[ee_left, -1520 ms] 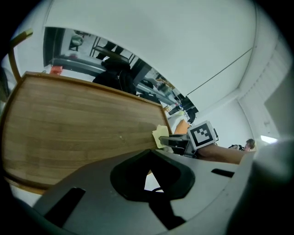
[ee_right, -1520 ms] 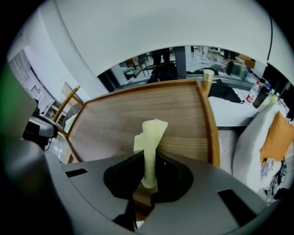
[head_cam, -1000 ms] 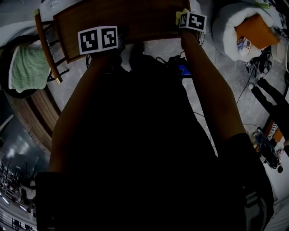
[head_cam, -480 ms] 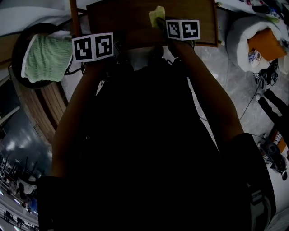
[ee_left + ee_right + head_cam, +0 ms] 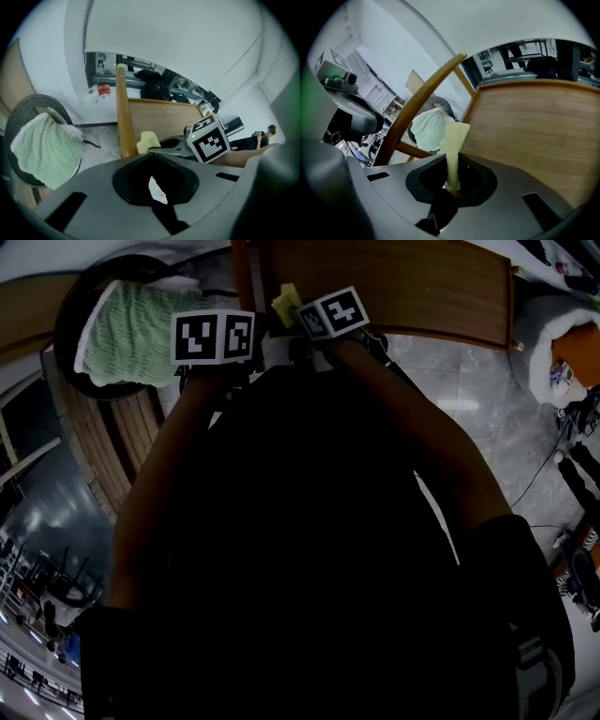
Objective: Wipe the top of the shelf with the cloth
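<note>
The shelf's brown wooden top point(image 5: 422, 287) runs across the upper part of the head view. My right gripper point(image 5: 292, 311) is shut on a pale yellow cloth point(image 5: 284, 304) at the shelf's left end. In the right gripper view the cloth point(image 5: 453, 140) stands up from the shut jaws of the right gripper point(image 5: 452, 187), with the wooden top point(image 5: 534, 122) just beyond. My left gripper point(image 5: 214, 334) hovers close by on the left, off the shelf. Its own view shows the left gripper point(image 5: 157, 192) shut and holding nothing, with the cloth point(image 5: 149, 140) and right gripper point(image 5: 171, 143) ahead.
A slanted wooden rail point(image 5: 123, 112) stands at the shelf's left end. Left of it a light green knitted towel point(image 5: 131, 324) lies in a dark round chair point(image 5: 70, 334). A white beanbag with an orange cushion point(image 5: 577, 343) sits on the grey floor at right.
My right gripper has carried the cloth leftward along the shelf top, from its right part to its left end, and now sits next to the left gripper.
</note>
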The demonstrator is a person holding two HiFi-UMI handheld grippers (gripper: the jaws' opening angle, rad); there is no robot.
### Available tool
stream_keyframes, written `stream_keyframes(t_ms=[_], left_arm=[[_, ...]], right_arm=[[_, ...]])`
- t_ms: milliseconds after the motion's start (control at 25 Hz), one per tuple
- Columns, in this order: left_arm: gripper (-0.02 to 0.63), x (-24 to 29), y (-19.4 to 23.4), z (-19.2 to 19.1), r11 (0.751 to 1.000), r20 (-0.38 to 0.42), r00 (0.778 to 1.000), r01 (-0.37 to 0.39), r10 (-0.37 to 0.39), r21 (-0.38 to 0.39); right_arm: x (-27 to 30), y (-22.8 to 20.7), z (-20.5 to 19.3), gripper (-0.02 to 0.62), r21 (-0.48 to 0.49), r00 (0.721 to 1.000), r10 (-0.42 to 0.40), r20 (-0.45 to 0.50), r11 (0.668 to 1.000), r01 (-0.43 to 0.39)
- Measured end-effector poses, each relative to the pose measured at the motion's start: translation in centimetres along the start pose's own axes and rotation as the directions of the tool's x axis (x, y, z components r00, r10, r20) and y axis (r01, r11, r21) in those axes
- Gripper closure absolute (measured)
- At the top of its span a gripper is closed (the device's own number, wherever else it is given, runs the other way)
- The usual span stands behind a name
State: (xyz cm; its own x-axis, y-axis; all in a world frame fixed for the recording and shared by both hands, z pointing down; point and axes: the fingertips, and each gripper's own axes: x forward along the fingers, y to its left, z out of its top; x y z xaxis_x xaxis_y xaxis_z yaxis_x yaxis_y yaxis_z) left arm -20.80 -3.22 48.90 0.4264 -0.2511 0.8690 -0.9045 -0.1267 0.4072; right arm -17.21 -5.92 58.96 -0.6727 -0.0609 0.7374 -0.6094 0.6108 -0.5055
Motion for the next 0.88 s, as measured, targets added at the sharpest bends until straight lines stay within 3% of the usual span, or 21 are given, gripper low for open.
stream_keyframes(t_ms=[120,400,880], left_arm=[[0.595,0.2,1.5,-1.2,1.000,-0.028,0.999,-0.018,0.018,0.002],[0.595,0.6,0.3,-1.8,0.995,-0.034,0.994,0.104,-0.103,0.001],[0.595,2.9,-3.9,-1.2,0.979,-0.031,0.979,0.200,-0.201,-0.037]], right_arm=[[2.6,0.6,-1.0,0.548,-0.006,0.999,-0.013,-0.040,1.000,0.013],[3.9,0.0,-3.0,0.548,-0.038,0.982,-0.096,-0.161,0.995,0.091],[0.7,-3.5,-4.7,0.548,-0.007,0.979,-0.021,-0.201,1.000,0.020]])
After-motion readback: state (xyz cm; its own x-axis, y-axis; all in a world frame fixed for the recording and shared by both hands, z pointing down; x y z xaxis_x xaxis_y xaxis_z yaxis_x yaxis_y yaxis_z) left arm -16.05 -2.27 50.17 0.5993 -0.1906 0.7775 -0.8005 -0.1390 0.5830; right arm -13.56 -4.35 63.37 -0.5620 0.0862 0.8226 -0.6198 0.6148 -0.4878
